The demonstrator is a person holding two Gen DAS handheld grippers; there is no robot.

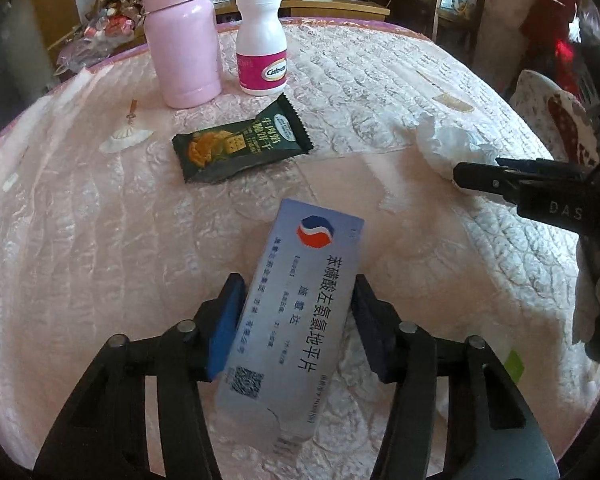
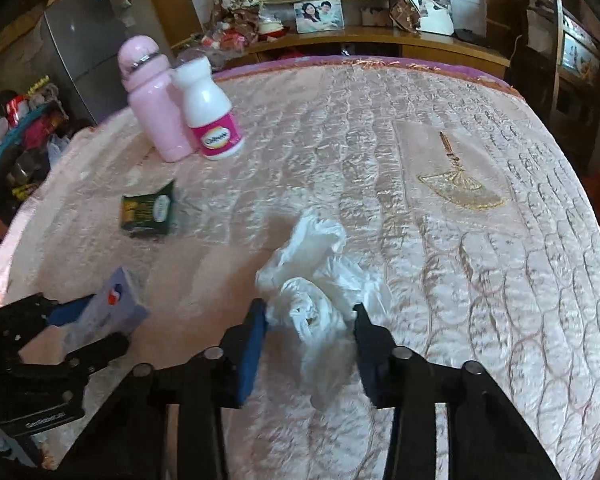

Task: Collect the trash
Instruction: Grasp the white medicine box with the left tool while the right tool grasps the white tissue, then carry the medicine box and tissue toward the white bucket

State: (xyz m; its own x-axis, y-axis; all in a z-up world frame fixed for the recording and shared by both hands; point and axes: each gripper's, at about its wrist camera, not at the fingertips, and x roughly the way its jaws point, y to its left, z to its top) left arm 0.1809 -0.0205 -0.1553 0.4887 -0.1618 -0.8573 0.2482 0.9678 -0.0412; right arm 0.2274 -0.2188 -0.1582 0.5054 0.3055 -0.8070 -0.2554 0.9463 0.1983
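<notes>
A pale blue medicine box lies on the pink quilted bed between the fingers of my left gripper, whose blue pads touch both its sides. A crumpled white tissue lies between the fingers of my right gripper, pads touching its sides. A dark green cracker wrapper lies further back; it also shows in the right wrist view. The tissue and right gripper show at right in the left wrist view. The left gripper with the box shows at left in the right wrist view.
A pink flask and a white pill bottle stand upright at the bed's far left. Wooden shelves with photo frames run behind the bed. Clutter lies off the left edge.
</notes>
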